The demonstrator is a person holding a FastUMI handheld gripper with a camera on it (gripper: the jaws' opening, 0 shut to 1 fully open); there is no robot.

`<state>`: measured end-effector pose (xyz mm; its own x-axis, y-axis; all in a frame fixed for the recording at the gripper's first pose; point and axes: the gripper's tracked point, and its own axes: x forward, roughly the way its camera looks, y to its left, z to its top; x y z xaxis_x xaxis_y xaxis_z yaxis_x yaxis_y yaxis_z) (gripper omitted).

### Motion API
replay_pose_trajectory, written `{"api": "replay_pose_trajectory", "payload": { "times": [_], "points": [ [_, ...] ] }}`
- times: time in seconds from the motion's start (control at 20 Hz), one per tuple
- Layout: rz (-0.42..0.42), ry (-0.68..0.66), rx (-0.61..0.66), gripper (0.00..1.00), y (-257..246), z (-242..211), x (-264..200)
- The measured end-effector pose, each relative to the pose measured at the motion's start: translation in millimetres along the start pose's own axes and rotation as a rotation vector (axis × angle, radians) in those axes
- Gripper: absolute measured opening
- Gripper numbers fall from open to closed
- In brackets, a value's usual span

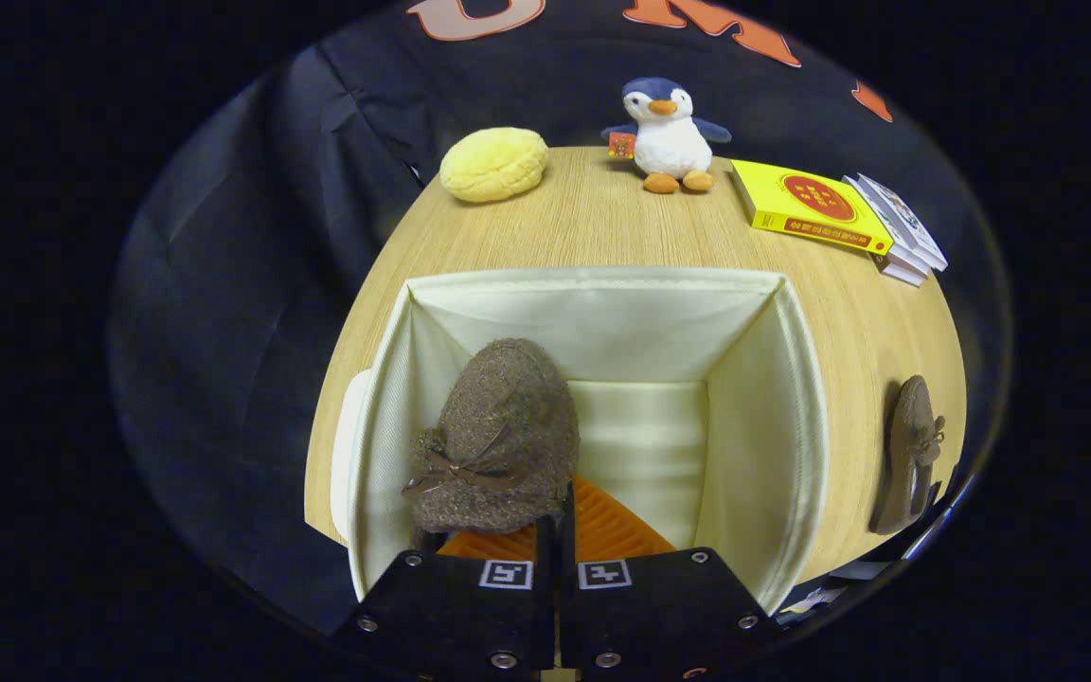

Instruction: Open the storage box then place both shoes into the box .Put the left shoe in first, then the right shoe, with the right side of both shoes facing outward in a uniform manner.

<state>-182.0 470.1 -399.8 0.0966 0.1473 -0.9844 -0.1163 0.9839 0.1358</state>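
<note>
A cream fabric storage box [796, 398] stands open on the wooden table. Inside it, toward its left wall, a fuzzy brown shoe [508, 417] with a small bow points its toe away from me. My gripper [555, 519] is above the box's near side, its fingers close together and shut on the shoe's heel rim. A second brown shoe [910, 455] with a bow lies on the table to the right of the box, outside it. The box floor under the held shoe is hidden.
A pale lid-like piece [345, 445] sits against the box's left outer wall. Beyond the box are a yellow bun-shaped cushion [493, 163], a penguin plush [667, 133], a yellow book [806, 206] and a stack of white books [901, 232].
</note>
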Motion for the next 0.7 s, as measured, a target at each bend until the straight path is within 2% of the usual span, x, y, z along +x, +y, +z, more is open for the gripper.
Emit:
{"api": "replay_pose_trajectory", "payload": {
  "times": [0.15, 0.25, 0.35, 0.55, 0.7],
  "points": [
    [-0.006, 0.058, -0.007, 0.03, 1, -14, 15],
    [0.03, 0.102, -0.019, 0.07, 6, -26, 20],
    [0.081, 0.138, -0.038, 0.17, 14, -36, 16],
    [0.217, 0.109, -0.062, 0.42, 25, -32, -10],
    [0.327, 0.031, -0.065, 0.63, 25, -14, -49]
  ]
}}
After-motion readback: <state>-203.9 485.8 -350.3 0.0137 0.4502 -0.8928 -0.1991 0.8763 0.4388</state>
